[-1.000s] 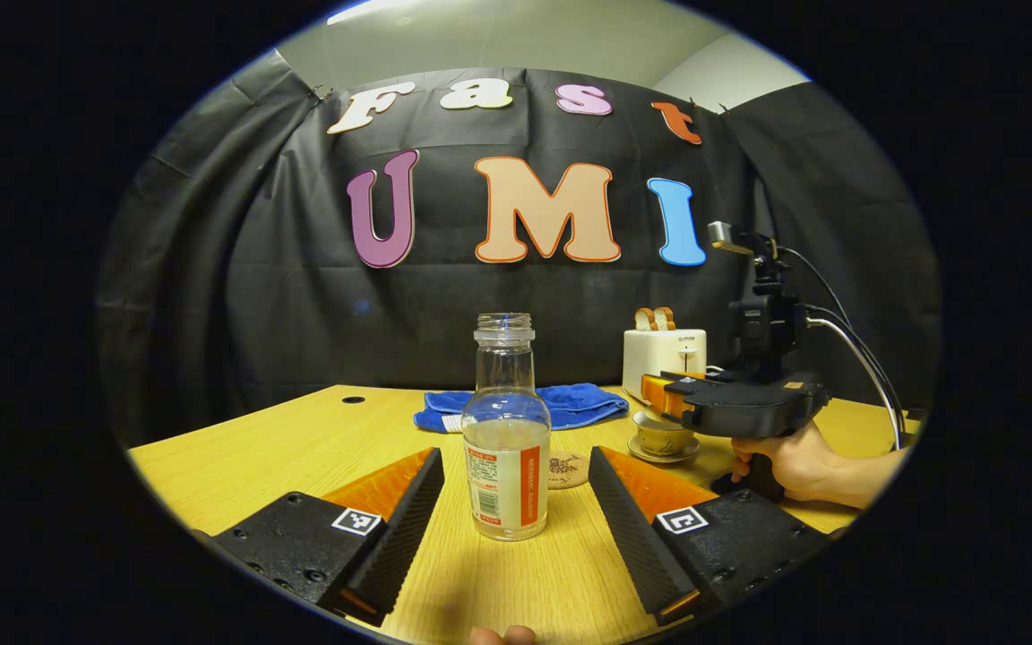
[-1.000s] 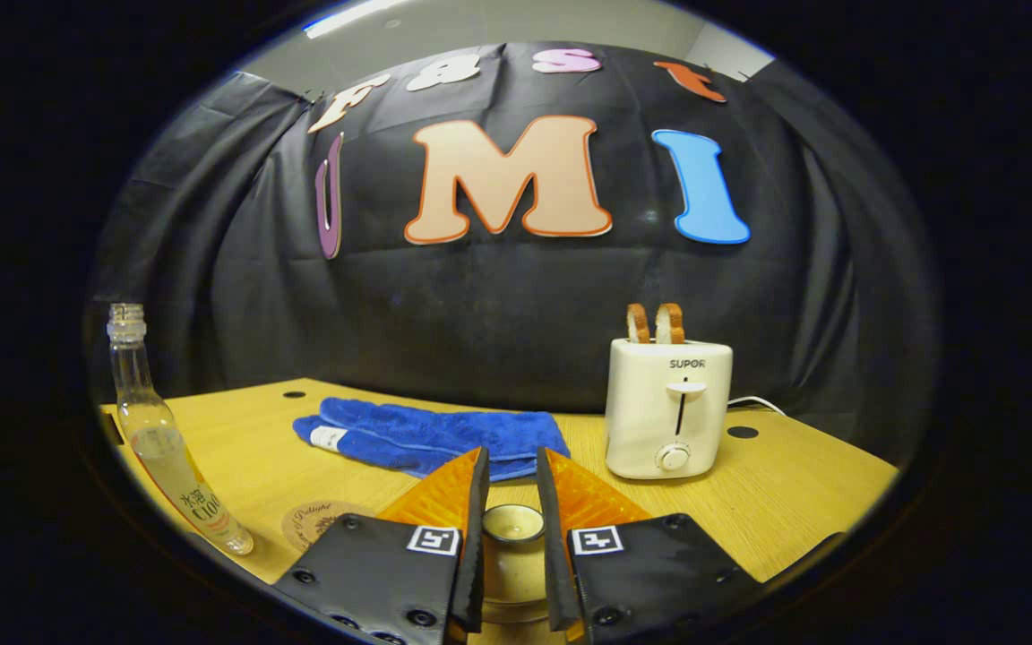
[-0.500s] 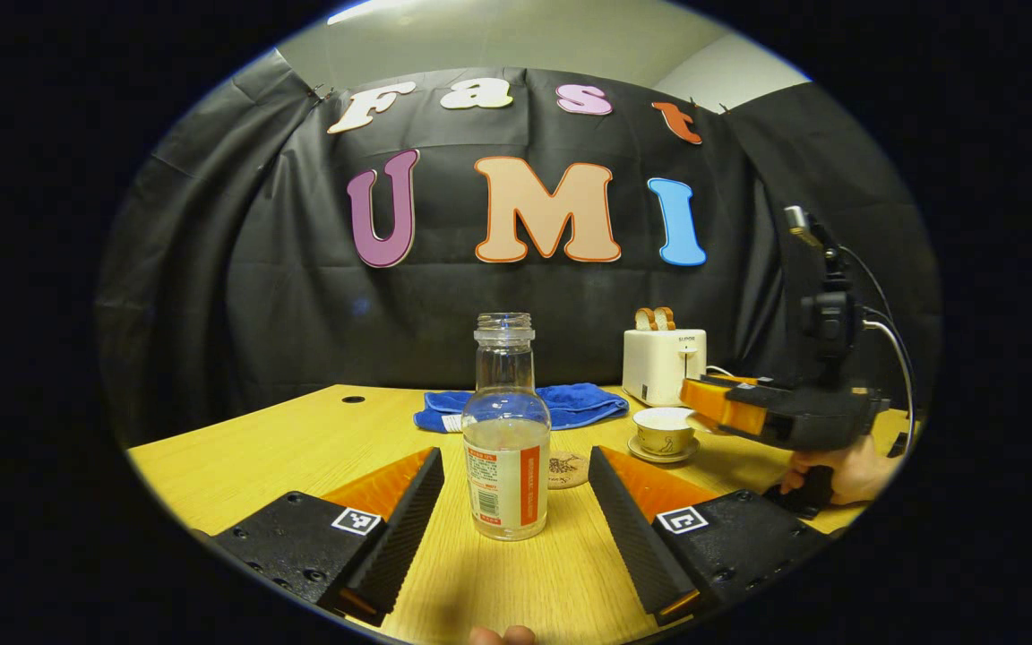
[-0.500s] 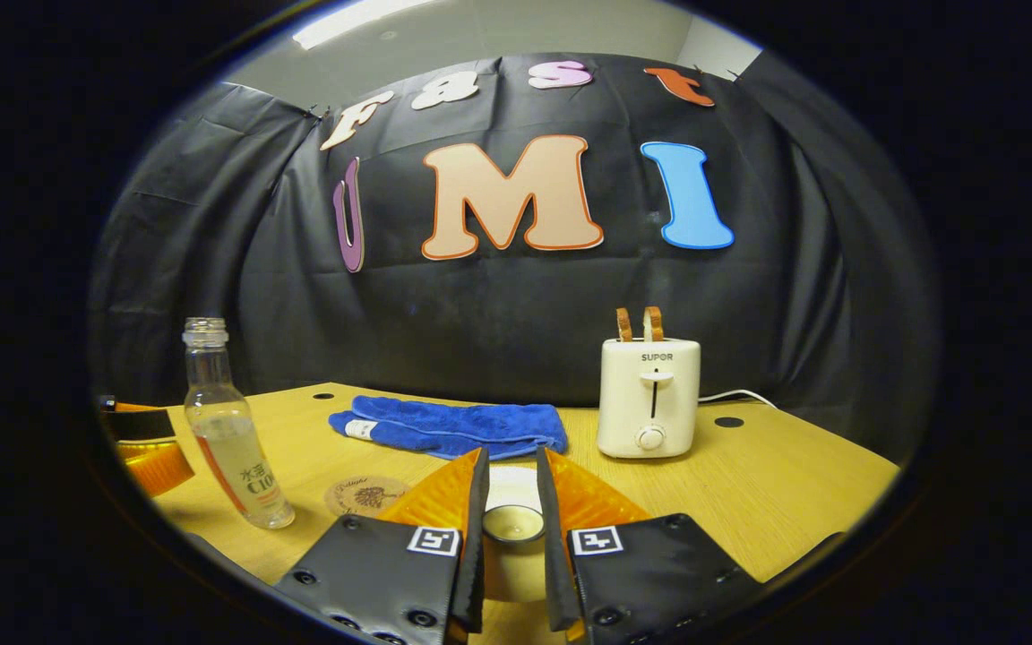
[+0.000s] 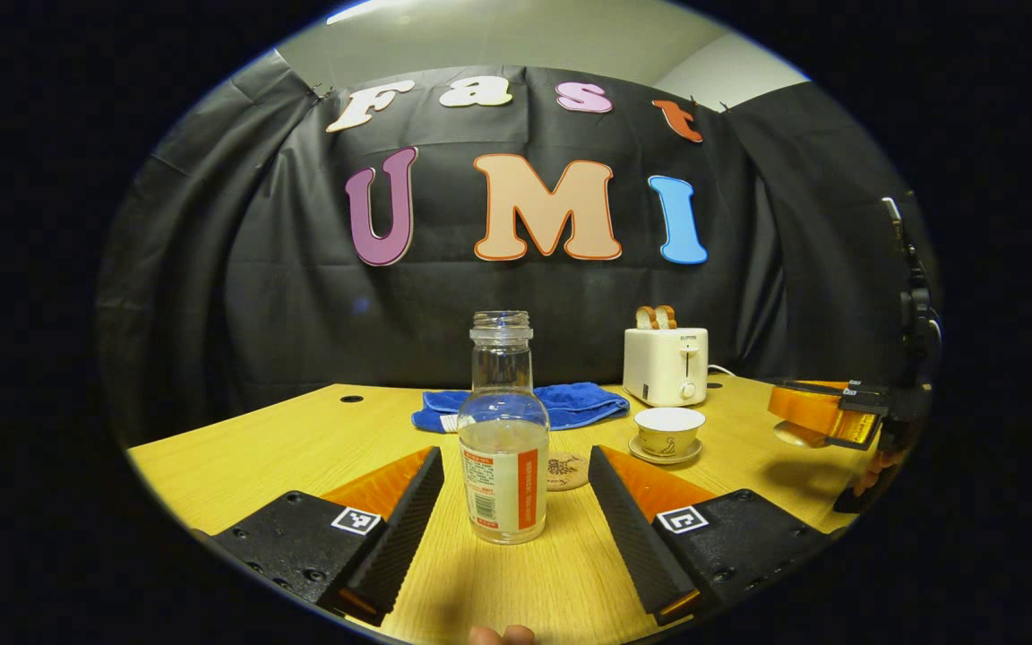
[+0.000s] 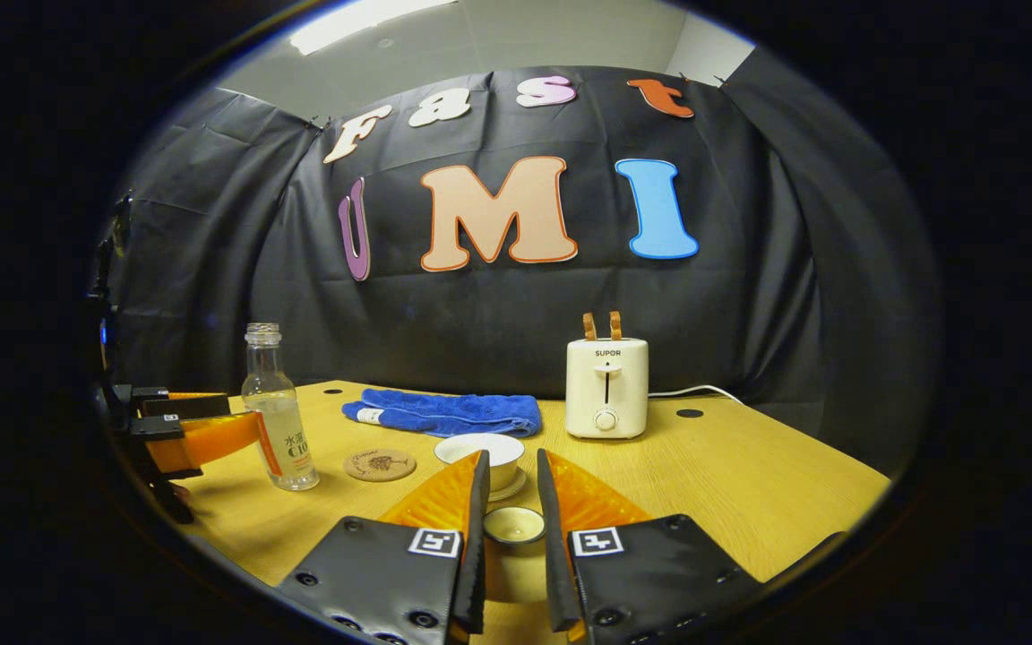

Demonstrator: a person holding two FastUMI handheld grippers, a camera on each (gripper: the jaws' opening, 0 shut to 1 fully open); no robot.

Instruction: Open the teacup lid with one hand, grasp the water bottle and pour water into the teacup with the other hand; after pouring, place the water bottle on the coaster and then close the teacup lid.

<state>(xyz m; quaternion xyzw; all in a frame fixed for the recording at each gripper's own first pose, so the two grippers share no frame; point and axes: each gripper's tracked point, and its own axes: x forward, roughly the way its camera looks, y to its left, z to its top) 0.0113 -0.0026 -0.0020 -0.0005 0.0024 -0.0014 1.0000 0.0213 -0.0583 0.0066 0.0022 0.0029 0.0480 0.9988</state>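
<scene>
Table [image 6: 749, 484] of pale wood carries a white toaster [image 6: 606, 388] lettered "SUPOR", then the lidless water bottle [image 5: 503, 430], upright between the spread fingers of the left hand-held gripper [image 5: 516, 515]. Right gripper view adds the coaster [image 6: 380, 464] beside the open teacup [image 6: 480, 452]; the right hand-held gripper [image 6: 511, 528] pinches the teacup lid [image 6: 514, 526].

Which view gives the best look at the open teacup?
The left gripper view: the teacup stands unobstructed on its saucer. In the right gripper view, the right hand-held gripper partly hides the teacup.
</scene>
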